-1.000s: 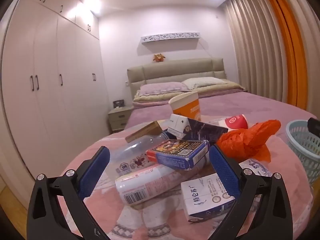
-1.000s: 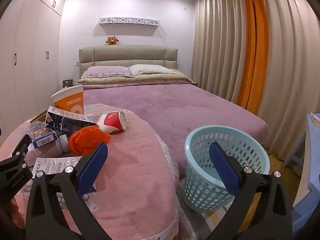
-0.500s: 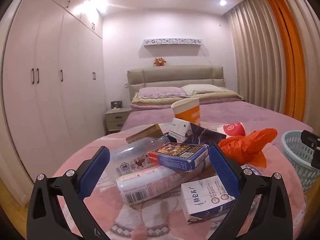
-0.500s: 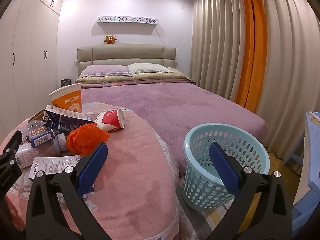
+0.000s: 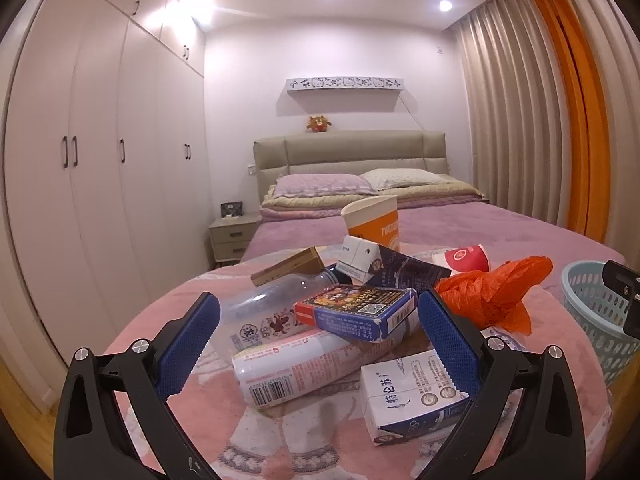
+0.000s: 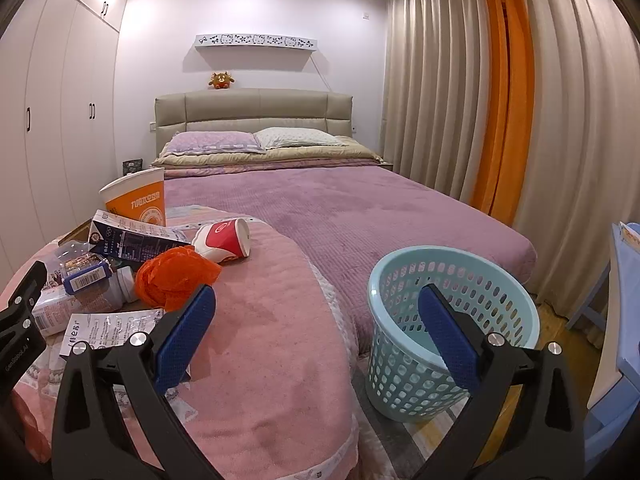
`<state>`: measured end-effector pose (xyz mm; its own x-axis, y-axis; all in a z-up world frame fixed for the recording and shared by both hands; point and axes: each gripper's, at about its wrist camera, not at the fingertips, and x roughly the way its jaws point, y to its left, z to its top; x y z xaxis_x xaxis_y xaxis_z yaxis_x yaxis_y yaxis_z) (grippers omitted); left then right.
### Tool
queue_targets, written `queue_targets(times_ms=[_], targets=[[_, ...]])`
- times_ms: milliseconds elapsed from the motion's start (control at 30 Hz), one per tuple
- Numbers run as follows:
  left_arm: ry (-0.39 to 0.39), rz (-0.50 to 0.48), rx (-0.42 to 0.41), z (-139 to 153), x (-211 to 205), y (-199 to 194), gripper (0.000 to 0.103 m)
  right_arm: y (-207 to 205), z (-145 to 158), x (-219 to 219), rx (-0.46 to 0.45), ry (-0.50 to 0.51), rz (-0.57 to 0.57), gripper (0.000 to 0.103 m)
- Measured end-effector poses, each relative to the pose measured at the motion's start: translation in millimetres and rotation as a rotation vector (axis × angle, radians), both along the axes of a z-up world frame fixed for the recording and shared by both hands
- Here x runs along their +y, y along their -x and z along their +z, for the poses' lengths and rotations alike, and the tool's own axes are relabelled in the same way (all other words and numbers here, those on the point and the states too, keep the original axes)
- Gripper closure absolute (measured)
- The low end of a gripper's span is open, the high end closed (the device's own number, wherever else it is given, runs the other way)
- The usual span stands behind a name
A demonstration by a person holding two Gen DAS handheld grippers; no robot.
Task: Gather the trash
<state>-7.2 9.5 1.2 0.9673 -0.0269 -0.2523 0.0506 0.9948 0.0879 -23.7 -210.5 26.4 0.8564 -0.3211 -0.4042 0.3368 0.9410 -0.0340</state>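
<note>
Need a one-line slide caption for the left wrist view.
Open left gripper faces piled trash on pink blanket; basket at right.

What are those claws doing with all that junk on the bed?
A person holds two claws to collect trash. Both are open and empty. The left claw points at a pile of cartons, a bottle and an orange bag on the pink blanket. The right claw faces the blue basket on the floor, which looks empty.

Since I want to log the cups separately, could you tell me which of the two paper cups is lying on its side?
The red and white cup lies on its side beside the orange plastic bag; the orange and white cup stands upright behind the cartons.
</note>
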Motion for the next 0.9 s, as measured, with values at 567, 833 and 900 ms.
queue_targets(times_ms=[567, 833, 900], targets=[[0.010, 0.003, 0.002, 0.1, 1.5, 0.2, 0.007, 1.4, -1.1, -2.5, 0.005, -0.038, 0.022, 0.007], [0.011, 0.003, 0.002, -0.1, 2.8, 0.0, 0.007, 3.0, -0.1, -4.7, -0.003, -0.040, 0.011, 0.007], [0.011, 0.004, 0.002, 0.1, 3.1, -0.3, 0.007, 2.7, -0.3, -5.2, -0.002, -0.043, 0.015, 0.007]])
